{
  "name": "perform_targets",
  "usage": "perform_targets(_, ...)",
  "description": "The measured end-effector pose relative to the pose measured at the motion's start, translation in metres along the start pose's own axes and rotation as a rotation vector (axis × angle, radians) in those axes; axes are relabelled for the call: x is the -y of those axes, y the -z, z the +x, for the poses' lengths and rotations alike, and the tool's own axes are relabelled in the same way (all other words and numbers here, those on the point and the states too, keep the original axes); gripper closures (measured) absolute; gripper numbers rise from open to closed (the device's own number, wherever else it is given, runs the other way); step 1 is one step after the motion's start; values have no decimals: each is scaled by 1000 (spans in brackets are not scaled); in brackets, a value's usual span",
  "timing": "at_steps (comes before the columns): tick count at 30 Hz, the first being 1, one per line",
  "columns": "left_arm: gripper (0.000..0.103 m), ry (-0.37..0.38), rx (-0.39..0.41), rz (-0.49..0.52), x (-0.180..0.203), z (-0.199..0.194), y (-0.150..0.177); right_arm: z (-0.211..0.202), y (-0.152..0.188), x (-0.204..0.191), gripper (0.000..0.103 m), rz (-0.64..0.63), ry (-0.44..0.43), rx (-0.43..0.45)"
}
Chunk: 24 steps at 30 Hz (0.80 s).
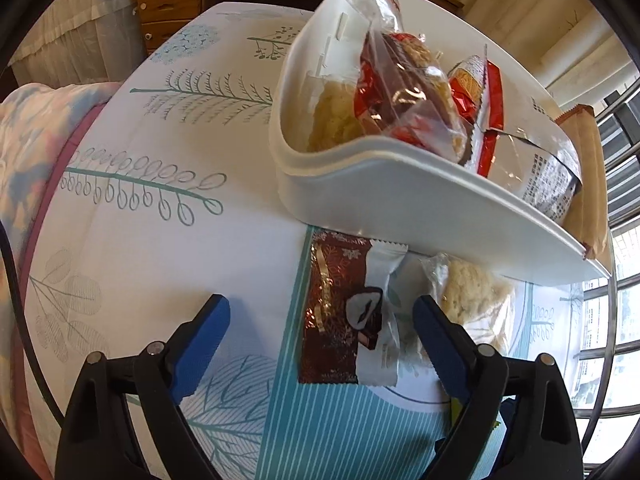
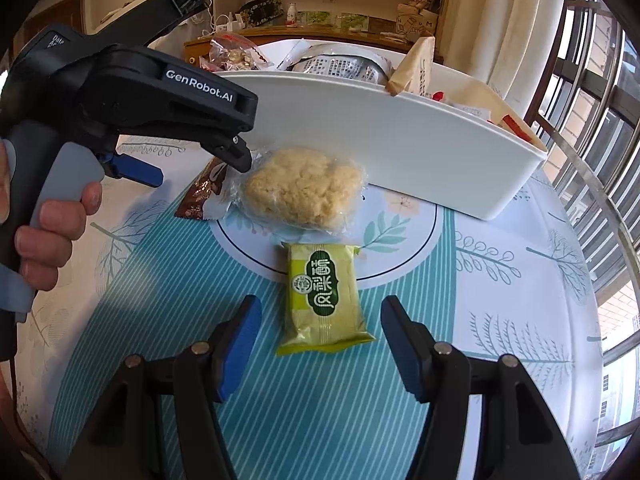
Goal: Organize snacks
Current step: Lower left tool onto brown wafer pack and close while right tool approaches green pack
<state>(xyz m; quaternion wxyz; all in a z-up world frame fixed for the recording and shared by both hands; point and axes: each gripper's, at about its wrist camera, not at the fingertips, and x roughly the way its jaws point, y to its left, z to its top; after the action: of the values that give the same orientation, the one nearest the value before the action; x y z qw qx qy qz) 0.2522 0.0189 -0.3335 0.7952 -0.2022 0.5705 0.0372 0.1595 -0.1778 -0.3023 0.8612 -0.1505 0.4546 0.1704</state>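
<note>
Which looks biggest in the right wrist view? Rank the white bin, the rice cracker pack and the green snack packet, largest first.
1. white bin, by far the largest.
2. rice cracker pack.
3. green snack packet.

The last two look close in size, and the green packet lies nearer the camera, so their order is unsure.

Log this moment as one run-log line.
left gripper: open over dark red foil snack packet | right gripper: open around green wrapped pastry | white plastic bin: holds snacks

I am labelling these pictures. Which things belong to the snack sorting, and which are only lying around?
Job: white bin, green packet, wrapped rice cake, brown-and-white chocolate packet, left gripper, right gripper.

Around: wooden drawers, shelf, window bars.
</note>
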Motion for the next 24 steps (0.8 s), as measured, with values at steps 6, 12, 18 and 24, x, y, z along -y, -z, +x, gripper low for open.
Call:
perform_targets(6, 25, -29, 3, 17, 1, 5, -16, 7, -2, 1, 53, -2, -10, -5)
perform_targets(12, 46, -24, 4, 62, 17, 3, -13, 11, -7, 5, 57, 35, -28, -15)
perform_targets(18, 64, 0, 12, 52, 11, 0, -5, 10, -8, 4, 64, 63, -38, -41)
perform_targets(24, 66, 12, -37, 43, 8, -10, 11, 1, -2, 1, 65, 89, -44, -72)
